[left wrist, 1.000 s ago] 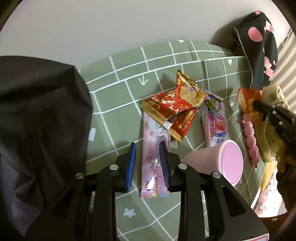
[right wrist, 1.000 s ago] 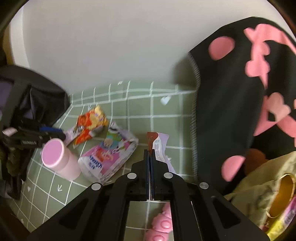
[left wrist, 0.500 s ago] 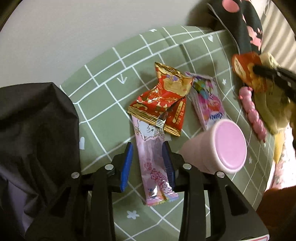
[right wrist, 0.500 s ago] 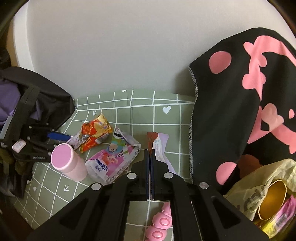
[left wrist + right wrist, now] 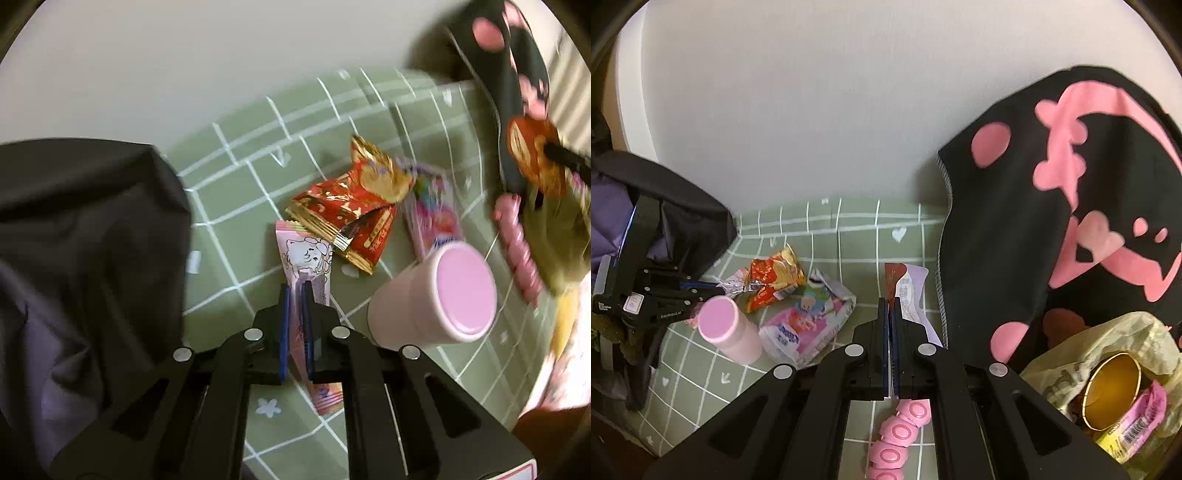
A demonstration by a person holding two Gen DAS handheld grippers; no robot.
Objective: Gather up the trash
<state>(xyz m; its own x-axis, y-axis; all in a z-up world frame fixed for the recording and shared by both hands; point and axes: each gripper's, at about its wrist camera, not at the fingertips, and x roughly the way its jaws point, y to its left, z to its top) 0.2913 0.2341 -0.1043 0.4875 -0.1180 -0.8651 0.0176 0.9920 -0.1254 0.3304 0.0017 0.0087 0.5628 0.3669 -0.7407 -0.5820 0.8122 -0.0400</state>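
A green tablecloth (image 5: 236,199) with a white grid runs to a pale wall. The left gripper (image 5: 294,291), jaws just closed, pinches a long pink wrapper (image 5: 308,258) printed with a cartoon face. Beyond it lies a crumpled red-and-gold wrapper (image 5: 351,206). The right gripper (image 5: 888,306) clamps a white-and-maroon wrapper (image 5: 908,284).

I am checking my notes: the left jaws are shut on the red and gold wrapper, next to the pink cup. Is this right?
Not quite. In the left wrist view the left gripper is shut on the long pink wrapper, not the red and gold wrapper, which lies beyond it. The pink cup is indeed beside it.
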